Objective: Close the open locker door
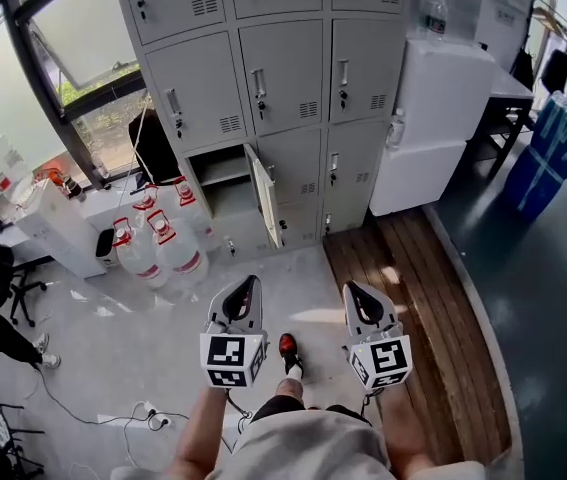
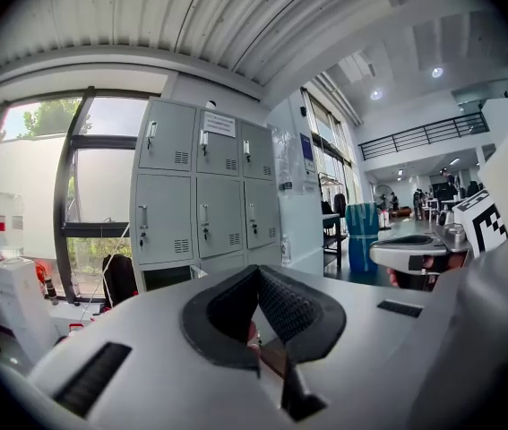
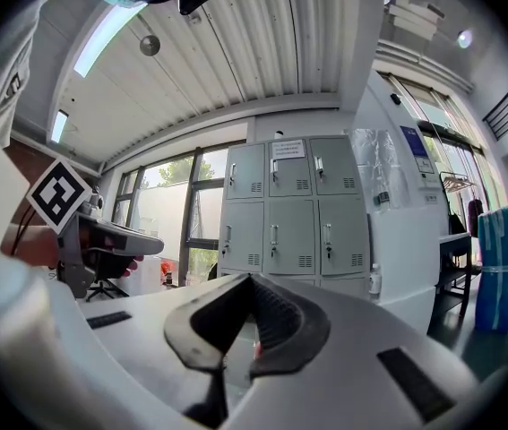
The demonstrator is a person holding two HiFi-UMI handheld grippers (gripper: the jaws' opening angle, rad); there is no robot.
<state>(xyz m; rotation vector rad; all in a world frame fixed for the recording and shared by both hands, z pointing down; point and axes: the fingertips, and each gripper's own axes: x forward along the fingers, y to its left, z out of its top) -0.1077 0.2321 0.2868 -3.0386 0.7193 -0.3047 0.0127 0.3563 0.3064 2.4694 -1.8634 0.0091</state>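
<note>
A bank of grey lockers (image 1: 263, 78) stands ahead against the wall. One bottom-row locker is open, its door (image 1: 262, 196) swung out towards me, edge-on, with the dark compartment (image 1: 218, 183) to its left. My left gripper (image 1: 252, 284) and right gripper (image 1: 351, 290) hover side by side low in the head view, well short of the door, above the floor. Both are shut with nothing between the jaws. The lockers (image 2: 200, 195) show far beyond the left gripper (image 2: 256, 272), and the lockers (image 3: 294, 209) far beyond the right gripper (image 3: 250, 281).
Several large water bottles (image 1: 153, 243) stand on the floor left of the open locker. A white cabinet (image 1: 433, 118) sits right of the lockers, with a blue bin (image 1: 548, 158) further right. A wooden floor strip (image 1: 413, 308) runs on the right. Cables (image 1: 113, 413) lie at lower left.
</note>
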